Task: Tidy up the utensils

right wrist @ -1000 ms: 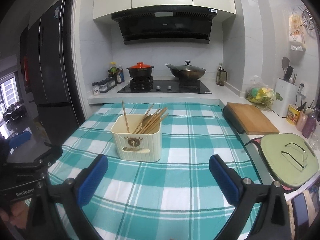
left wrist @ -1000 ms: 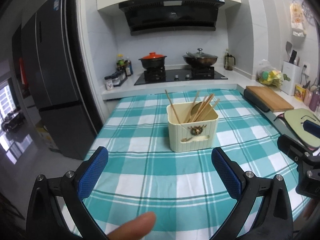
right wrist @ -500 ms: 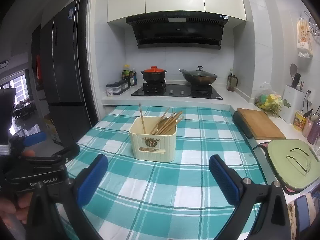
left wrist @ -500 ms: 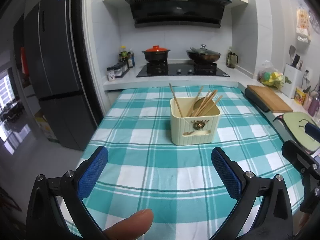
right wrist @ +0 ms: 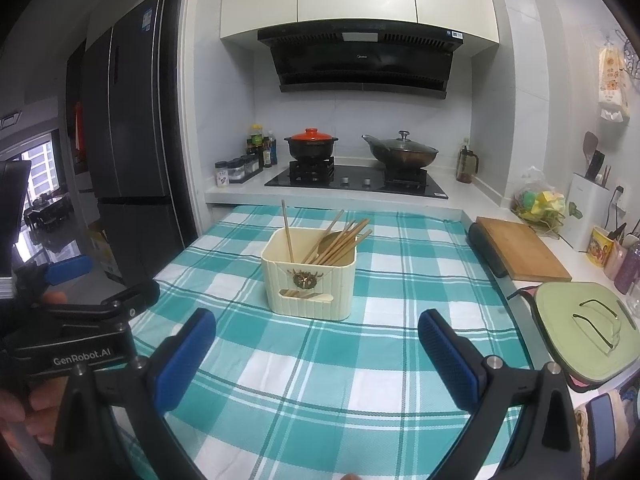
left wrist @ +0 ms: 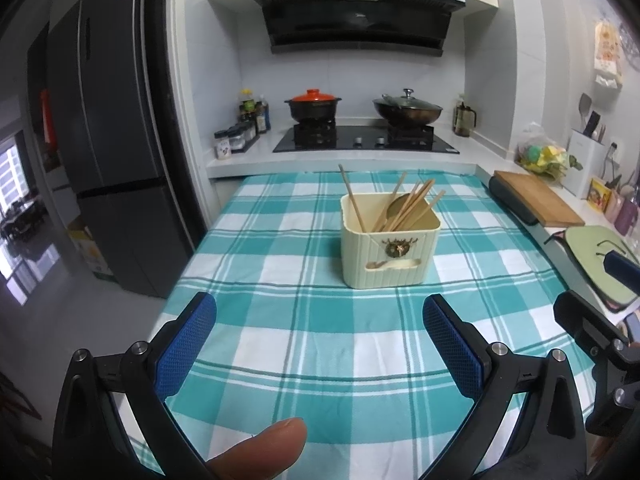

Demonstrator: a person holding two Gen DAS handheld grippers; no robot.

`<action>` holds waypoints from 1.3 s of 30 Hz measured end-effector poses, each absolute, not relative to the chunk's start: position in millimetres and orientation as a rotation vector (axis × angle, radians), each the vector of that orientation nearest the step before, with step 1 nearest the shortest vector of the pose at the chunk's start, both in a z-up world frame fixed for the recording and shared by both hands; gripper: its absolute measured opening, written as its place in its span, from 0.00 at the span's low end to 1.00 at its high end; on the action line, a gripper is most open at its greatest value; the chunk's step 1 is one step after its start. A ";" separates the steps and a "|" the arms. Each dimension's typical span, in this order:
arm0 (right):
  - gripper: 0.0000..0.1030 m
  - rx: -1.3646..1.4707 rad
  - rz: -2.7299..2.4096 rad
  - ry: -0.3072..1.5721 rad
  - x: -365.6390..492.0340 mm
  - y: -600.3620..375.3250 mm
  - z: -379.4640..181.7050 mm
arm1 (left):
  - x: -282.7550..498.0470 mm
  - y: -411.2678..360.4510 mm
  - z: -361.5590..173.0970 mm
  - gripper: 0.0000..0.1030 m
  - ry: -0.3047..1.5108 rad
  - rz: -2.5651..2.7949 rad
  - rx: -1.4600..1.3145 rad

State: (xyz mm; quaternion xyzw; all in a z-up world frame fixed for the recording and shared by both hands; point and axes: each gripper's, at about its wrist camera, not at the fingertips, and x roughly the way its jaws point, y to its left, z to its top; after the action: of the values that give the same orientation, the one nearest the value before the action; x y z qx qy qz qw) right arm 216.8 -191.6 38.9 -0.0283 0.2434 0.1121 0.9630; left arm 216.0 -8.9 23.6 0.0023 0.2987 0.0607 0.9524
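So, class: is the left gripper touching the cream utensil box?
Apart. In the left wrist view, the left gripper hangs open, and bare checked cloth shows between its jaws and the utensil box.

At the lower left of my right camera's view, white letters on my black left tool (right wrist: 120, 308) read "GenRobot.AI". I can't read any other words.

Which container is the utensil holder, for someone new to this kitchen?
Start at the teal-and-white checked tablecloth in front of the stove. Near its middle stands a cream ribbed box, the only thing on the cloth. Wooden chopsticks lean out of its open top, and a small dark emblem marks its front, unlike the taller white holder on the right counter.
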 end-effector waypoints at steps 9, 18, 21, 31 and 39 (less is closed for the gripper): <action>1.00 -0.056 0.230 0.494 216.7 -191.1 38.5 | 216.0 -8.2 23.7 1.00 0.607 0.120 0.006; 1.00 -0.056 0.230 0.495 216.9 -191.0 38.1 | 216.5 -9.2 23.7 1.00 0.607 0.116 0.007; 1.00 -0.055 0.230 0.495 216.8 -191.2 38.2 | 215.9 -9.7 23.8 1.00 0.608 0.114 0.007; 1.00 -0.058 0.238 0.502 215.0 -187.1 35.6 | 215.5 -11.1 23.4 1.00 0.608 0.119 0.012; 1.00 -0.060 0.239 0.501 214.5 -185.9 35.8 | 218.1 -8.6 20.4 1.00 0.622 0.115 0.006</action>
State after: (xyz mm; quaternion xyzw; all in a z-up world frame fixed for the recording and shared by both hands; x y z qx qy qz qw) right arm 214.5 -185.9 35.8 -0.0298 0.2475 0.1177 0.9612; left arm 218.1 -8.6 20.4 0.0030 0.3059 0.0568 0.9504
